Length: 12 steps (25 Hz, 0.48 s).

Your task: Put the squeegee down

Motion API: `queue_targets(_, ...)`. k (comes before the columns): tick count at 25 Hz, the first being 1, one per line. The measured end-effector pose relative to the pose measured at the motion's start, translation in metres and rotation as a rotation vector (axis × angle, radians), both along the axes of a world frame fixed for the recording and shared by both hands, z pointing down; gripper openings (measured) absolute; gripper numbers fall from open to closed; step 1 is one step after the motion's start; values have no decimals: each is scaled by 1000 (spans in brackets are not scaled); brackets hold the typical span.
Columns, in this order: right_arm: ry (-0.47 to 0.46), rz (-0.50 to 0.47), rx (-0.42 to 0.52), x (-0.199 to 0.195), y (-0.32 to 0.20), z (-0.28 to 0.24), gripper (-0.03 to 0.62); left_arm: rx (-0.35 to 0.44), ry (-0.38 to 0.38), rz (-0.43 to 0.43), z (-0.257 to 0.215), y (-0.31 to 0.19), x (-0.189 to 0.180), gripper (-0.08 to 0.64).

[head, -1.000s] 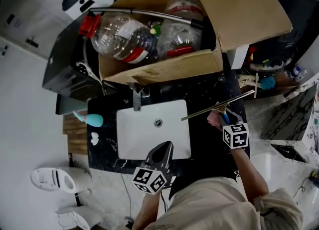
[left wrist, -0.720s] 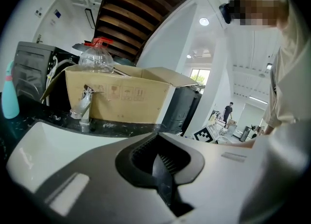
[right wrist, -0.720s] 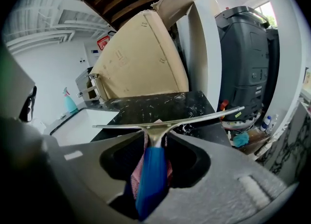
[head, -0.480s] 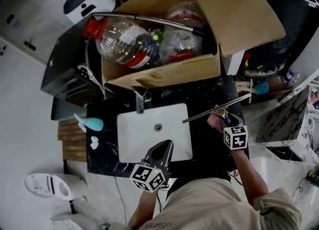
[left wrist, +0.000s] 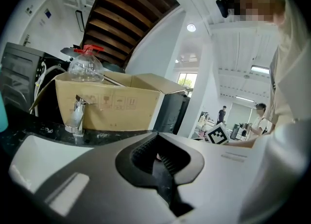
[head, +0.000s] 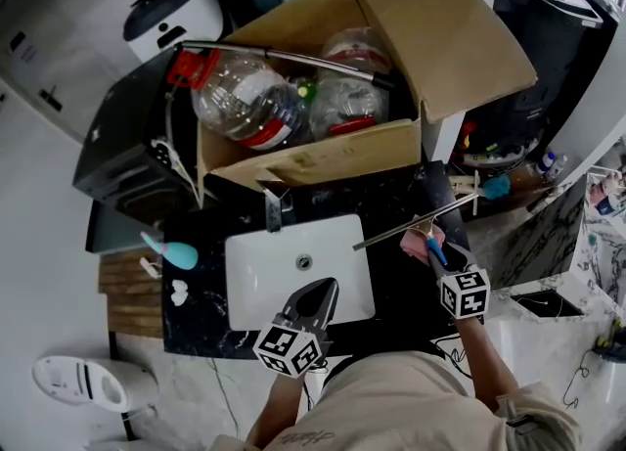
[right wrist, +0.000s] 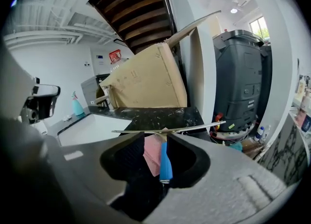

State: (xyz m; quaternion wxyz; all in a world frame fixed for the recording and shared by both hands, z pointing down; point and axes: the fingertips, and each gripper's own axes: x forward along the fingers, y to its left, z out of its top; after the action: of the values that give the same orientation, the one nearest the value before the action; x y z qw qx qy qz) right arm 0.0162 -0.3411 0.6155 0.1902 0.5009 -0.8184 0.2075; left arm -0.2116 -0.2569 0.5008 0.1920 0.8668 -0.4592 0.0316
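The squeegee (head: 416,221) has a long metal blade and a blue handle (right wrist: 165,162). It lies slanted across the black counter (head: 396,288), right of the white sink (head: 254,283). A pink cloth (head: 415,242) lies by the handle. My right gripper (head: 437,255) is just behind it, and the handle sits between its widely parted jaws (right wrist: 156,141), leaning on the right one. Those jaws have just been opening and then narrowing a little. My left gripper (head: 315,294) hovers at the sink's front edge, open (left wrist: 158,154) and empty.
A cardboard box (head: 323,160) with several plastic bottles stands behind the faucet (head: 272,206). A teal spray bottle (head: 176,253) lies on the counter's left end. A dark machine (right wrist: 240,82) stands past the counter's right edge. White appliances stand on the floor at left.
My right gripper has risen and drawn back slightly toward the person. The squeegee stays over the same spot on the counter. The left gripper has hardly moved.
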Motion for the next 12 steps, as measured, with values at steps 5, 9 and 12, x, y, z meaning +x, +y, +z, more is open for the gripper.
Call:
queue_targets(5, -64, -3, 47, -13, 11, -20, 133, 19, 9, -6, -2, -10, -8, 17)
queue_targets(9, -88, -16, 119, -18, 13, -54, 118, 49, 12, 3, -12, -20, -9, 17)
queue_targets(12, -115, -16, 213, -19, 14, -89, 112, 86, 7, 16, -26, -29, -7, 17)
